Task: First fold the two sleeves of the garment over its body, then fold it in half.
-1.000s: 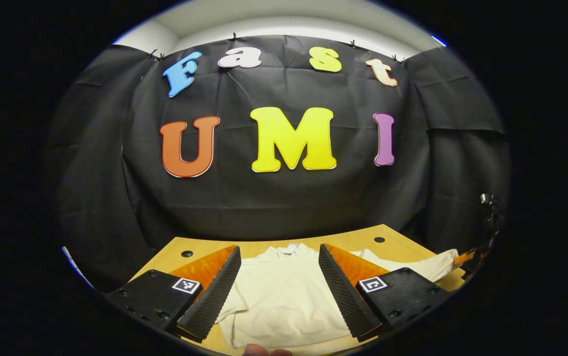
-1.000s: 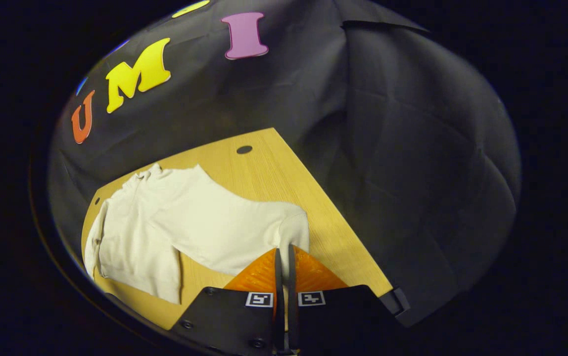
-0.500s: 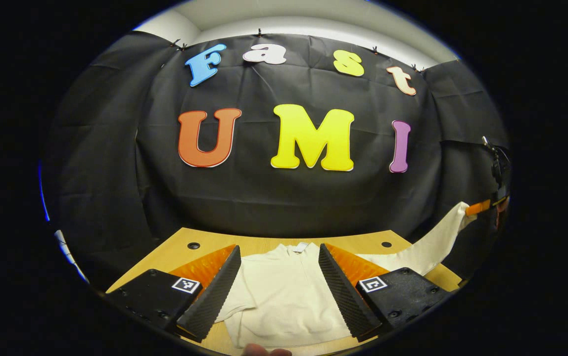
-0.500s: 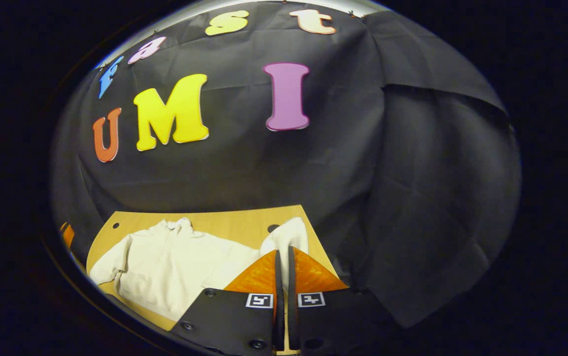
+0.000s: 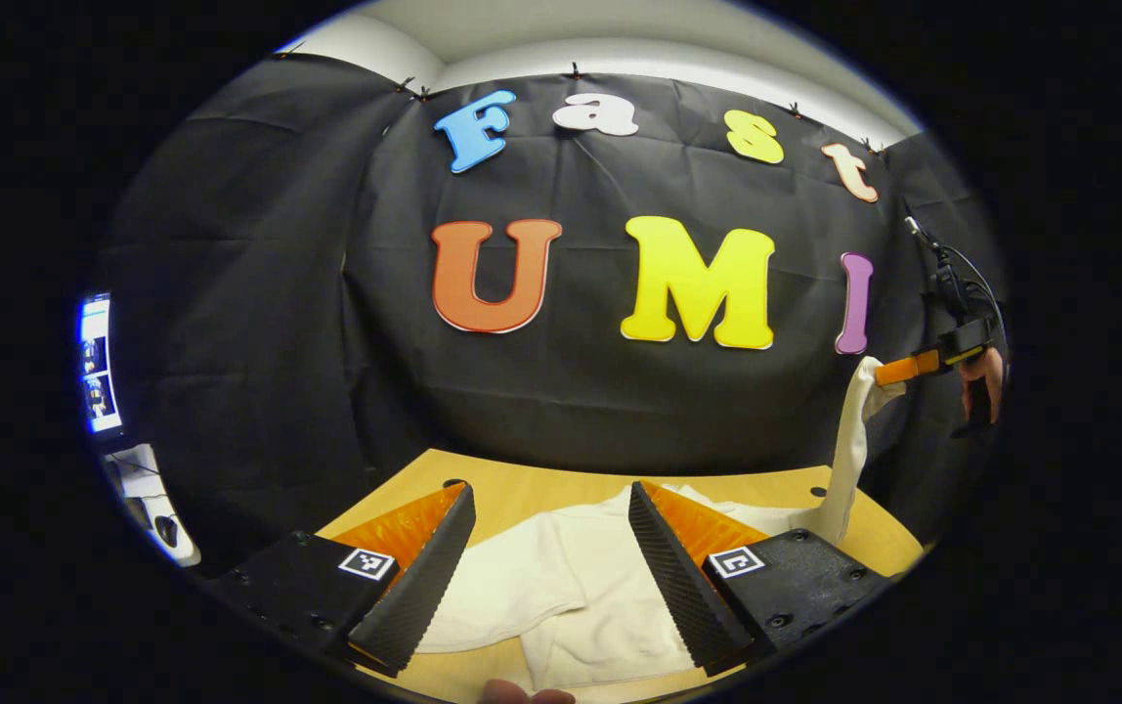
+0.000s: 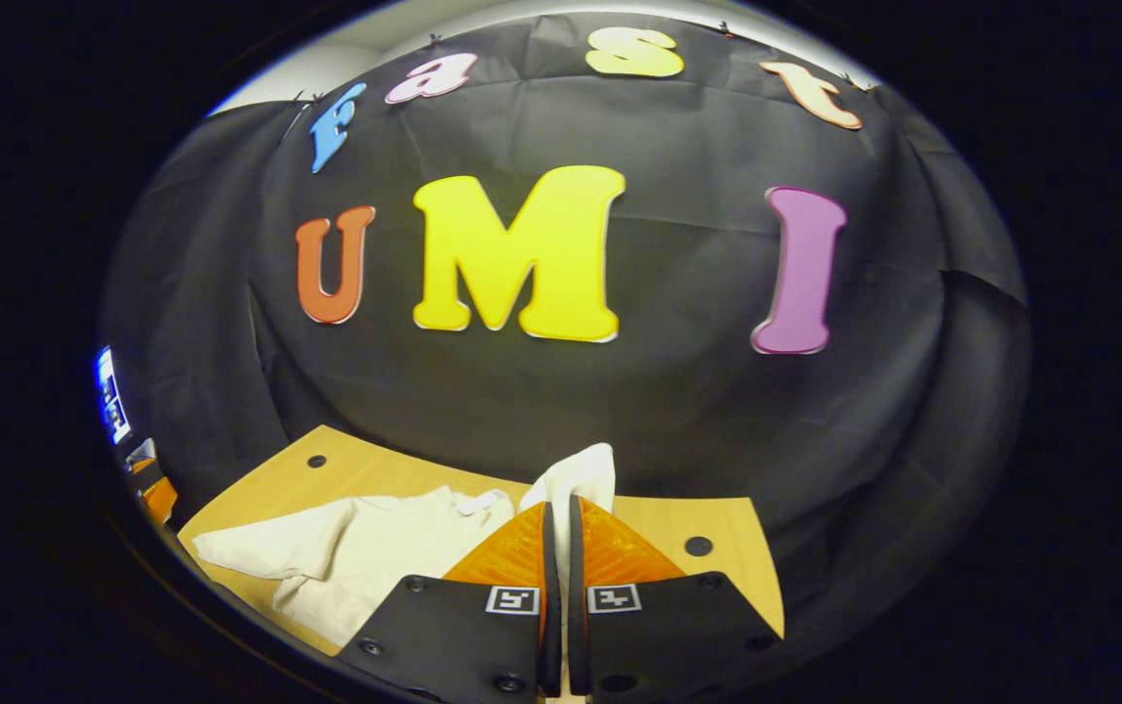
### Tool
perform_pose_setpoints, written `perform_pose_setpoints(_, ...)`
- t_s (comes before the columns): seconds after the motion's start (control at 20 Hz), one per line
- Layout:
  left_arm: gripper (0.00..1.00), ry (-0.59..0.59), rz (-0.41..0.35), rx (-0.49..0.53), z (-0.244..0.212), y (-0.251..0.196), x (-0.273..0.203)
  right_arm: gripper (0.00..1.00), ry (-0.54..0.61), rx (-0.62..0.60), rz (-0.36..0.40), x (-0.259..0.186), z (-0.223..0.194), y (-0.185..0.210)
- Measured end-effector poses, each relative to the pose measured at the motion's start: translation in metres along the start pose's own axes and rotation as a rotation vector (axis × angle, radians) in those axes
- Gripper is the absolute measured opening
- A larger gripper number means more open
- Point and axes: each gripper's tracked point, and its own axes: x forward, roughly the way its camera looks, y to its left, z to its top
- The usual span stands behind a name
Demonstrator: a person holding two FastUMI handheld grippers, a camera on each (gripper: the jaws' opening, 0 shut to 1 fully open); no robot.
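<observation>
Sweatshirt (image 5: 571, 587) is spread on the worktop (image 6: 278, 484) while its sleeve (image 5: 849, 460) is lifted clear, pinched between the right gripper (image 6: 556, 518) fingers, presumably to be folded over the body; the left gripper (image 5: 551, 567) fingers are held spread above it.

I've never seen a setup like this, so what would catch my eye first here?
Probably the cream garment spread on the wooden table, with one sleeve lifted high at the far right, pinched by the right claw. Nearer, the left claw hangs open above the garment's body.
</observation>
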Motion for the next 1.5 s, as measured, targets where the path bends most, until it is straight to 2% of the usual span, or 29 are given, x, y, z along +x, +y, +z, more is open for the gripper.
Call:
perform_pose_setpoints(0.2, 1.0, 0.012, 0.103, 0.008, -0.005, 0.048, -0.011, 0.03, 0.037, -0.048, 0.129, 0.046, -0.013, 0.089)
perform_pose_setpoints(0.35, 1.0, 0.021, 0.166, 0.01, -0.014, 0.079, -0.021, 0.03, 0.08, -0.105, 0.223, 0.086, -0.038, 0.158)
perform_pose_setpoints(0.45, 1.0, 0.035, 0.201, 0.016, -0.02, 0.098, -0.025, 0.03, 0.132, -0.156, 0.275, 0.113, -0.068, 0.202)
perform_pose_setpoints(0.65, 1.0, 0.064, 0.258, 0.03, -0.032, 0.131, -0.04, 0.03, 0.257, -0.258, 0.329, 0.175, -0.143, 0.271)
perform_pose_setpoints(0.7, 1.0, 0.078, 0.271, 0.033, -0.036, 0.137, -0.04, 0.05, 0.286, -0.276, 0.337, 0.188, -0.161, 0.286)
perform_pose_setpoints(0.75, 1.0, 0.089, 0.282, 0.036, -0.039, 0.145, -0.043, 0.03, 0.313, -0.292, 0.336, 0.201, -0.18, 0.3)
perform_pose_setpoints(0.85, 1.0, 0.112, 0.303, 0.042, -0.048, 0.159, -0.05, 0.03, 0.369, -0.348, 0.29, 0.224, -0.215, 0.313)
perform_pose_setpoints(0.95, 1.0, 0.136, 0.325, 0.05, -0.053, 0.171, -0.055, 0.04, 0.398, -0.334, 0.272, 0.242, -0.239, 0.328)
perform_pose_setpoints(1.05, 1.0, 0.146, 0.344, 0.054, -0.055, 0.181, -0.061, 0.07, 0.398, -0.289, 0.287, 0.252, -0.249, 0.345)
perform_pose_setpoints(1.2, 1.0, 0.171, 0.347, 0.037, -0.066, 0.188, -0.063, 0.12, 0.379, -0.249, 0.281, 0.253, -0.241, 0.354)
perform_pose_setpoints(1.25, 1.0, 0.179, 0.347, 0.034, -0.069, 0.19, -0.063, 0.17, 0.364, -0.244, 0.287, 0.249, -0.237, 0.356)
perform_pose_setpoints(1.35, 1.0, 0.185, 0.342, 0.039, -0.073, 0.19, -0.061, 0.53, 0.321, -0.236, 0.29, 0.238, -0.223, 0.353)
perform_pose_setpoints(1.4, 1.0, 0.188, 0.338, 0.044, -0.076, 0.192, -0.061, 0.68, 0.303, -0.218, 0.296, 0.231, -0.216, 0.351)
perform_pose_setpoints(1.45, 1.0, 0.189, 0.331, 0.051, -0.08, 0.192, -0.061, 0.78, 0.291, -0.204, 0.295, 0.223, -0.21, 0.348)
perform_pose_setpoints(1.5, 1.0, 0.189, 0.324, 0.059, -0.083, 0.192, -0.061, 0.81, 0.28, -0.188, 0.293, 0.213, -0.203, 0.344)
